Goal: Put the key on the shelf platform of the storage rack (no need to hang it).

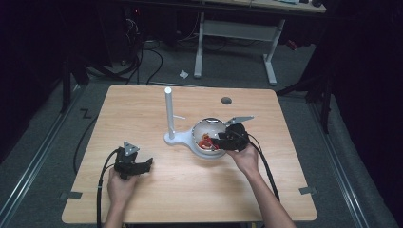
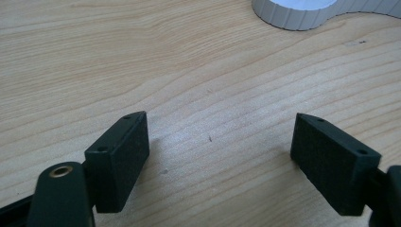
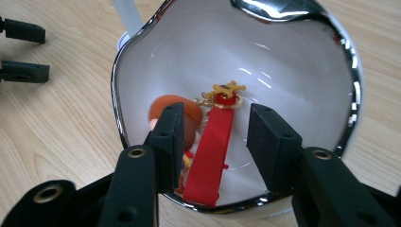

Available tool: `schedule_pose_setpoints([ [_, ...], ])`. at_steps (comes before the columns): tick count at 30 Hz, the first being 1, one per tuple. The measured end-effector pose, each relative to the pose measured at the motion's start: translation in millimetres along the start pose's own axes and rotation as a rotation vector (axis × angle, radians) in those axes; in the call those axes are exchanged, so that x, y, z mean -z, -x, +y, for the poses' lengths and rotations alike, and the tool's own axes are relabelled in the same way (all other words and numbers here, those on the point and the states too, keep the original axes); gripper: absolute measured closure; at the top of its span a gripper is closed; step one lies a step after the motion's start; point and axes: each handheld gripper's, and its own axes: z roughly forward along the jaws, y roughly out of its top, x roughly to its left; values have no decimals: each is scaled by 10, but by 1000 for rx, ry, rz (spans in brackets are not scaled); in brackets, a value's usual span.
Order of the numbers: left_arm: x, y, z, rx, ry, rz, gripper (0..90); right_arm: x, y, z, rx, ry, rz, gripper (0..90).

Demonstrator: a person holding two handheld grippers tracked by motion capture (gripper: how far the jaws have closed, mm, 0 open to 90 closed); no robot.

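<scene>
one light wooden table (image 1: 190,190). one white bowl with a shiny chrome rim (image 3: 236,56) sits near the table's middle, touching or just beside one white stand with a round base and an upright post (image 1: 169,114). inside the bowl lies one keychain with a flat red strap (image 3: 210,151), a small gold star-shaped charm and an orange-headed figure, one each; the figure is partly hidden behind a jaw, so its shape is unclear. two grippers: right gripper (image 3: 215,142) is over the bowl, jaws apart on either side of the red strap, pads not pressing it. left gripper (image 2: 220,156) is low over bare table, well apart from the bowl, jaws wide apart with nothing between them.
</scene>
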Motion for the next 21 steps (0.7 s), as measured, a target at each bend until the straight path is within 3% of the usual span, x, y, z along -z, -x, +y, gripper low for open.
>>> schedule_pose_setpoints([
  [4,0,1,0,-1,0,0,208,64,10,-2,-4,24,-4,532],
  [5,-1,2,1,-1,0,1,209,122,11,-1,-2,57,-11,527],
  [10,-1,2,1,-2,-1,1,210,268,30,7,-8,112,-30,520],
  [21,-1,2,1,-2,-1,1,210,452,124,-11,-28,153,-45,515],
])
